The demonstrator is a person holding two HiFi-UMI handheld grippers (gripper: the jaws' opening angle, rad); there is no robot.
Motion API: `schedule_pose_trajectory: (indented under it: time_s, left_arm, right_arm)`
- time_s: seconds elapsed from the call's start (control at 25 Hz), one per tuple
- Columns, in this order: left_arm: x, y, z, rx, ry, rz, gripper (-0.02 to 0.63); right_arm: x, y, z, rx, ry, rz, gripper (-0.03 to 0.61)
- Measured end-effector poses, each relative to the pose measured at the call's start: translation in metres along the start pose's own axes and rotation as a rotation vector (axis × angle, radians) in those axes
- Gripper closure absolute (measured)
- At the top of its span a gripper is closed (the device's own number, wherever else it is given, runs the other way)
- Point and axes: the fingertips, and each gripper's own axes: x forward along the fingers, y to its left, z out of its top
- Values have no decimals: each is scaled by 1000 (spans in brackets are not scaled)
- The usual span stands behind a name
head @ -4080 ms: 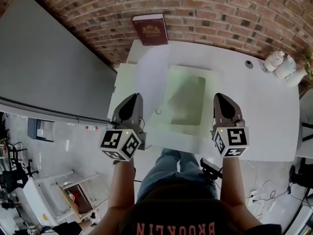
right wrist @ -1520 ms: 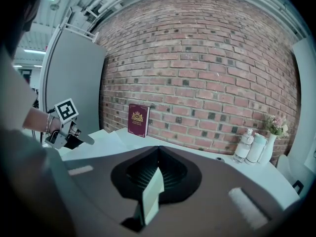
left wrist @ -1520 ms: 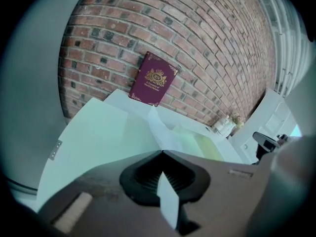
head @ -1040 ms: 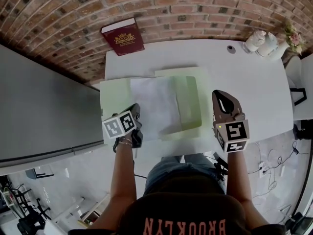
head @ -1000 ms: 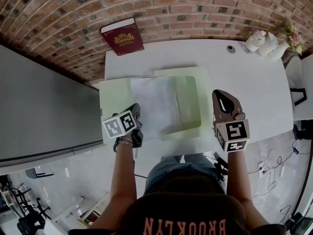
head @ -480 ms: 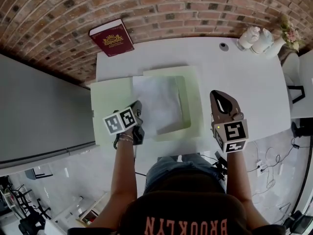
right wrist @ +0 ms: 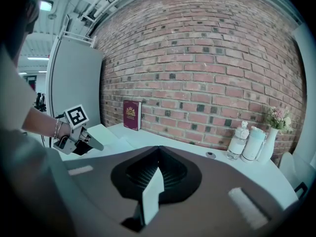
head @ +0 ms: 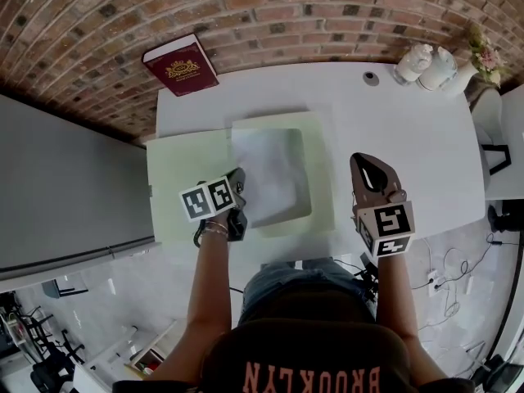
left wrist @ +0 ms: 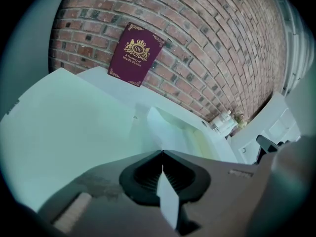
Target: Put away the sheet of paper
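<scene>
The white sheet of paper (head: 268,169) lies mid-frame on the open pale green card folder (head: 176,187), likely for tucking into its right half. The left gripper (head: 238,178), jaws pressed together, sits at the sheet's left edge, probably to nudge it across (whether it pinches that edge, I can't tell). The right gripper (head: 370,167), closed on nothing, hovers right of the folder, clear of the work.

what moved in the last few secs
The left gripper, jaws shut, moved right along the open green folder, and the white sheet of paper slid right with it onto the folder's right half. The right gripper, also shut, and the maroon book stayed put.
</scene>
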Motion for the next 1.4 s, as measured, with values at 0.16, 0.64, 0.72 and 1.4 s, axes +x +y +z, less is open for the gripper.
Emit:
schedule_pose_trajectory:
  time_s: [0.16,0.64,0.72,1.4]
  left_arm:
    - [7,-7,-2,-12,10,5,607]
    - [25,-24,-10,-112,0,21,603]
    - [27,-27,-11,-116,-3,21,603]
    - [-1,-36,-2,74,-66,45,295]
  right_arm:
    - [0,-1,-1,-3,4,20,578]
    - [-3,-19,-7,-15,20,28,578]
    - [-3,-22,-7,-16,19,31,578]
    - [-5,-7,2,-24,-5,58,578]
